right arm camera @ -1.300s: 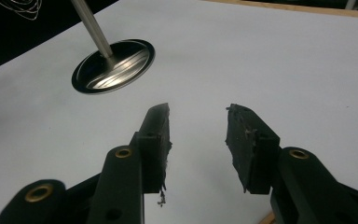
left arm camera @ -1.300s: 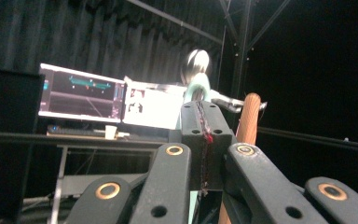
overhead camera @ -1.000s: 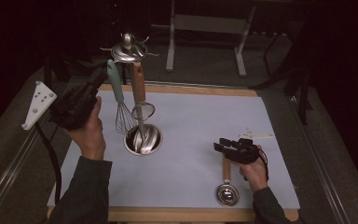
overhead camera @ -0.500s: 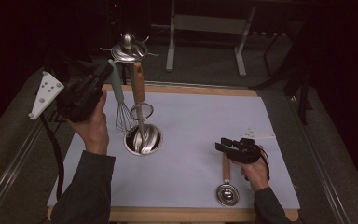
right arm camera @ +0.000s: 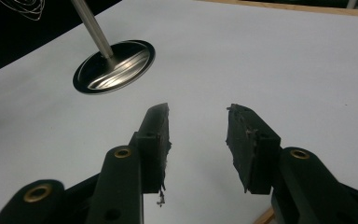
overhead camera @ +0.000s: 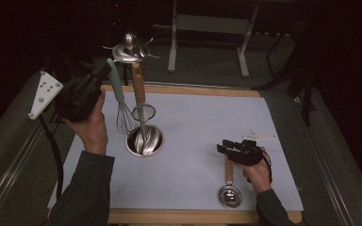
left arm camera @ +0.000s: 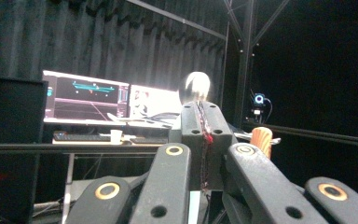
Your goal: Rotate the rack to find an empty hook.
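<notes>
A metal utensil stand [overhead camera: 143, 141] rises from a round base on the white mat, and its knob [left arm camera: 197, 86] shows behind my left jaws. From its top hang a teal-handled whisk [overhead camera: 118, 87] and a wooden-handled utensil [overhead camera: 138, 87]. My left gripper [overhead camera: 104, 70] is raised beside the whisk's handle top; its jaws [left arm camera: 204, 116] are shut with nothing between them. My right gripper [overhead camera: 222, 148] is low at the front right, open and empty [right arm camera: 198, 121], pointing toward the stand's base [right arm camera: 114, 66]. Below the right hand lies a wooden-handled metal scoop [overhead camera: 229, 196].
The white mat [overhead camera: 207, 117] covers a wood-edged table [overhead camera: 193, 216]. A small white slip [overhead camera: 259, 136] lies right of centre. A metal frame [overhead camera: 207, 28] stands behind the table. Lit monitors [left arm camera: 91, 98] sit on a desk beyond the stand.
My left gripper has risen slightly and shifted toward the top of the stand. The right gripper and the scoop have stayed put.
</notes>
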Available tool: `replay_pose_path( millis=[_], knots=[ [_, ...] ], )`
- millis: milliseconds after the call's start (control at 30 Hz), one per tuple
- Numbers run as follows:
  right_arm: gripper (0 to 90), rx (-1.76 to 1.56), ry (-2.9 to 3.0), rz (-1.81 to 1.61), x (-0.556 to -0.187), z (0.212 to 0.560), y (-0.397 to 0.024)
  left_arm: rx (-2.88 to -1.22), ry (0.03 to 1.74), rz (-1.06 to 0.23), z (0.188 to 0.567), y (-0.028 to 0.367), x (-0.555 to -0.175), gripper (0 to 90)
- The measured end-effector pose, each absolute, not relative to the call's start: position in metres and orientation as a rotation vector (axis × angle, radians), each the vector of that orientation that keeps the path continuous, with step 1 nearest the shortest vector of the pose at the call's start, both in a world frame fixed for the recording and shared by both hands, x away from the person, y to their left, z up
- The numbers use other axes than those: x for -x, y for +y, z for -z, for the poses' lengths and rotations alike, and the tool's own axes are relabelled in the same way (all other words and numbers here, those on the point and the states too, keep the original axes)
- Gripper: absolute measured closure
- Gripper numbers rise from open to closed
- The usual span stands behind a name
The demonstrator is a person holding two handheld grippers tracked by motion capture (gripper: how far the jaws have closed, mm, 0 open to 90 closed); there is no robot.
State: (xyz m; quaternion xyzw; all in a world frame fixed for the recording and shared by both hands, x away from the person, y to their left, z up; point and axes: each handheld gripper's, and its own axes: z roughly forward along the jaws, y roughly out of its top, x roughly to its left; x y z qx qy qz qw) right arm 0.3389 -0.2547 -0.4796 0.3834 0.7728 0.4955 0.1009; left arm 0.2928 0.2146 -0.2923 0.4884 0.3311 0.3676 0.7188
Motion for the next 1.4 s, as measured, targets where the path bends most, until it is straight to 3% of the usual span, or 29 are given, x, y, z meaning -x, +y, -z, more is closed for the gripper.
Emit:
replay_pose_path(
  millis=[1400],
  knots=[
    [58.0,-1.139,2.281,-1.469,-0.339,0.481,-0.257,-1.085,0.866,-0.828,0.282,0.231,-0.328,90.0]
  ],
)
